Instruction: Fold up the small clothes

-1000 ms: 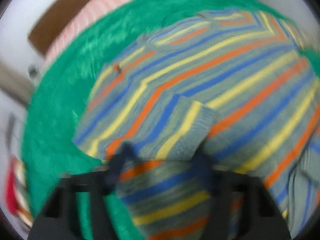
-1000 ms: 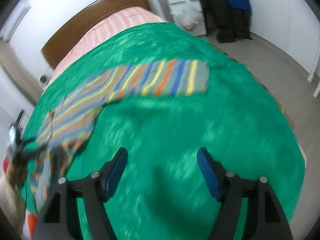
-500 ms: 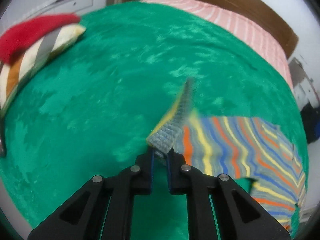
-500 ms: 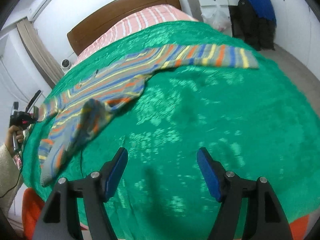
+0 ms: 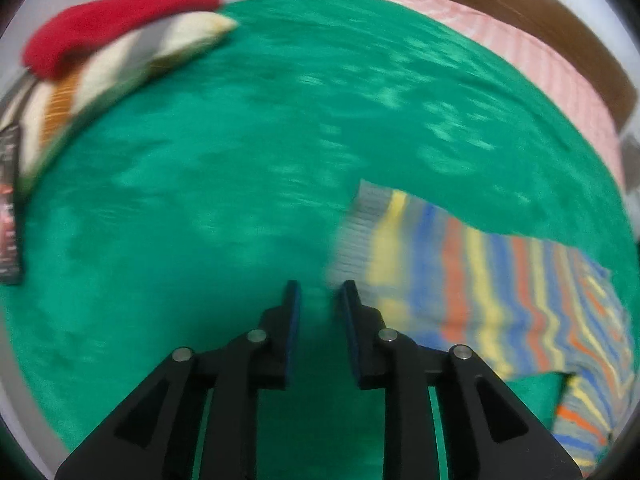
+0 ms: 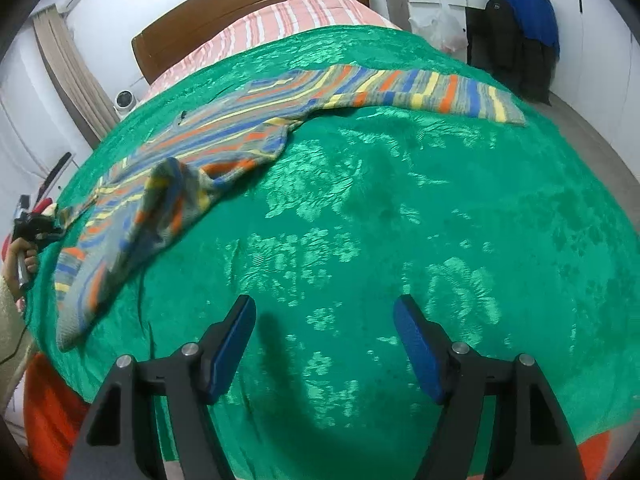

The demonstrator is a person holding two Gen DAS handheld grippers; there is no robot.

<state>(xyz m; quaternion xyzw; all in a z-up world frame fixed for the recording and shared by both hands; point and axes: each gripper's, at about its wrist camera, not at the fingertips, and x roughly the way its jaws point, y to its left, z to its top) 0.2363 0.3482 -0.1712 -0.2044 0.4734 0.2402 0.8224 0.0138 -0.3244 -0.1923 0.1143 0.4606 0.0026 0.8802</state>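
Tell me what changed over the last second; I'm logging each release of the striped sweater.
The left tongs, shut on the gray cuff of the striped sweater half a second ago, have opened and let it go; the sleeve now lies flat on the green blanket, just right of them. The right tongs stayed open and empty over the blanket, and the other sleeve stays stretched out.

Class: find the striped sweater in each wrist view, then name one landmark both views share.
Left wrist: the striped sweater lies lower right, just right of the fingers.
Right wrist: the striped sweater stretches from lower left to upper right.
Shared landmark: the wooden headboard behind the green blanket.
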